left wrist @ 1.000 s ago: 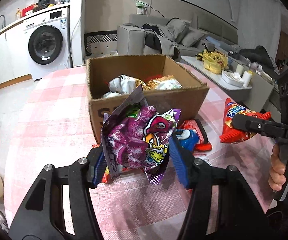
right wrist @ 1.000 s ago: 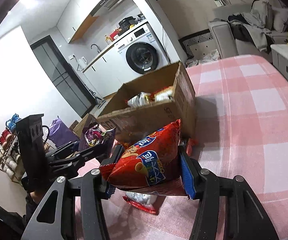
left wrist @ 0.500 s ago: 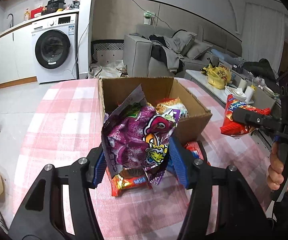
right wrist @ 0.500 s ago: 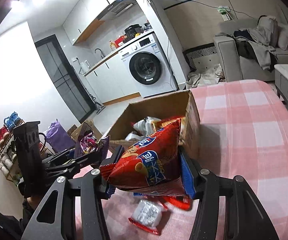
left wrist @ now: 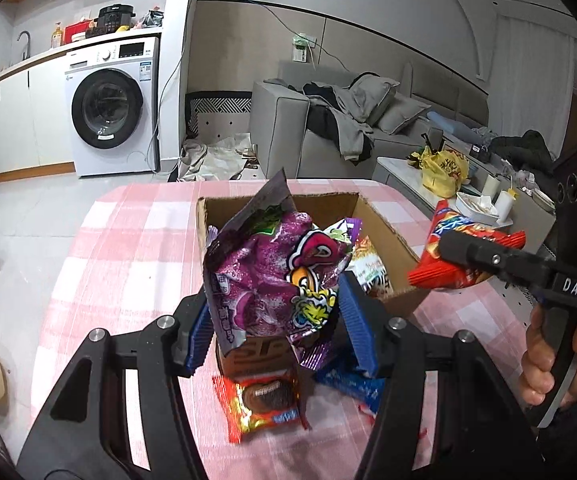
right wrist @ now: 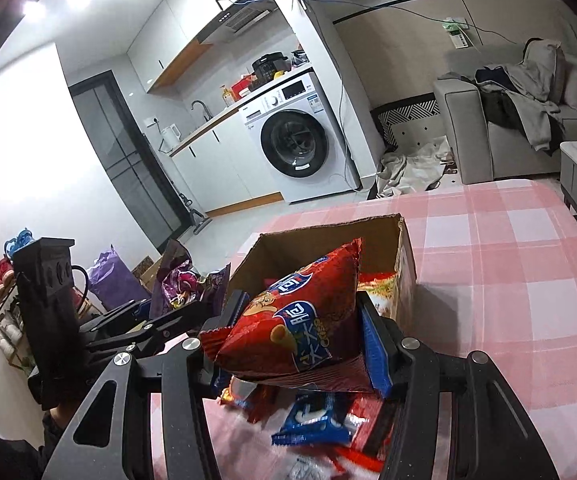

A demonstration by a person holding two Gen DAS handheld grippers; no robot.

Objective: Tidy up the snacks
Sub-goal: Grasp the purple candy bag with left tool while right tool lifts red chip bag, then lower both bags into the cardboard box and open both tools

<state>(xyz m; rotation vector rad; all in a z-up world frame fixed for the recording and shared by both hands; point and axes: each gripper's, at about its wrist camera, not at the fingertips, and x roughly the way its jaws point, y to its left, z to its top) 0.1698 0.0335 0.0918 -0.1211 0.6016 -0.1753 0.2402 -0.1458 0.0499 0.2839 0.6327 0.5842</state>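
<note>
- Left wrist view: left hand-held gripper clamping a purple snack bag between blue pads, hanging above the near edge of the open cardboard box.
- Purple bag blocking much of the box interior; packets showing inside at the right.
- Lying loose on the pink checked tabletop below: a red cookie packet and a blue packet.
- Right hand-held gripper pinching a red chip bag beside the box's right wall.
- Standing behind: washing machine, grey sofa.
- Right wrist view: right hand-held gripper gripping the red chip bag, covering the box opening.
- Left hand-held gripper holding the purple snack bag at left.
- Blue packet lying underneath on the tabletop.
</note>
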